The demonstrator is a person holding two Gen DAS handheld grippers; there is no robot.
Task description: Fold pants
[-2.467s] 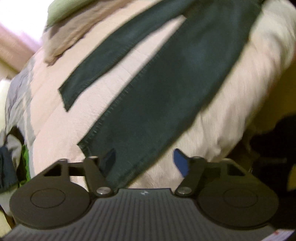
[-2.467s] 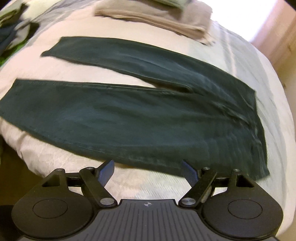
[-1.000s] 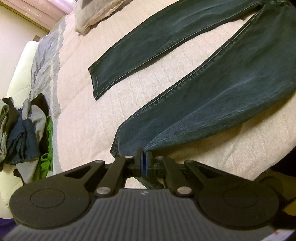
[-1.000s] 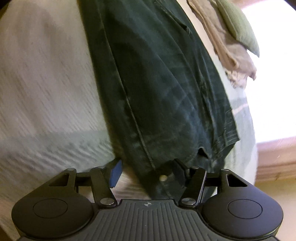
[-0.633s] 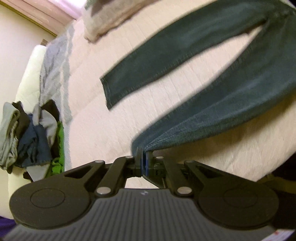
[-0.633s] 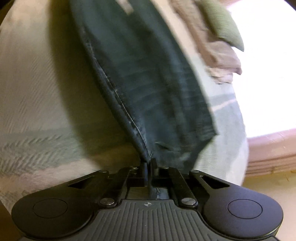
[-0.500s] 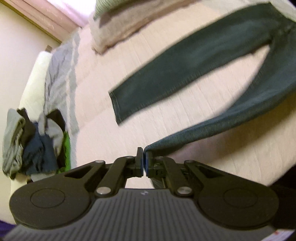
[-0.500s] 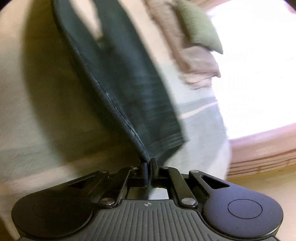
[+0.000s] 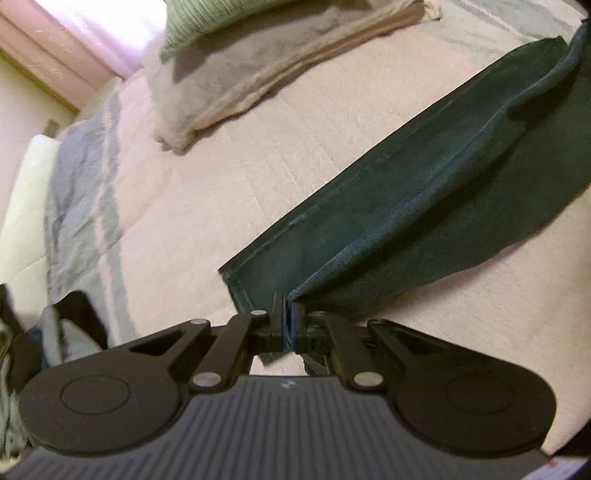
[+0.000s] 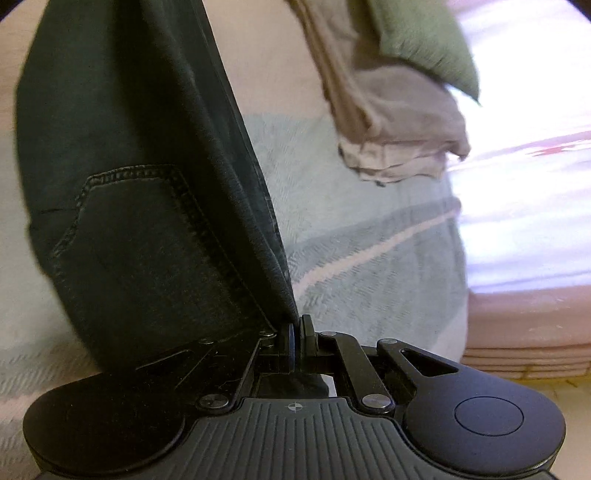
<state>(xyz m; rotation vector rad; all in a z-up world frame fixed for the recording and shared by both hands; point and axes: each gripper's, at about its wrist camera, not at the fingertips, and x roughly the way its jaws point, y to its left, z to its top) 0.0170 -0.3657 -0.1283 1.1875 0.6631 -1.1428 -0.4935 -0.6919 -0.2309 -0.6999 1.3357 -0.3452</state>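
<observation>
Item: dark green pants (image 9: 424, 206), mid-fold, taken as the landmark for all that follows.

Left gripper (image 9: 284, 325): jaws are pinching shut on the hem of the near leg, which is hanging lifted above the far leg lying flat on the bed. The held leg is running away from the claw up and to the right, its long axis nearly in line with the flat leg's; the two hems are sitting just beside each other, the held one slightly short of the flat one.

Right gripper (image 10: 297, 332): jaws are clamping the waistband corner, back pocket facing the camera, the cloth hanging raised over the bedding.

Judgement: the coming lay-down is turning on matching hem to hem.

Beneath the pants: pink quilted bedspread (image 9: 192, 206) with grey stripes.

Beyond the pants: folded beige blanket (image 9: 258, 70), green pillow (image 9: 207, 22) on top, bright window (image 10: 524, 110) behind.
</observation>
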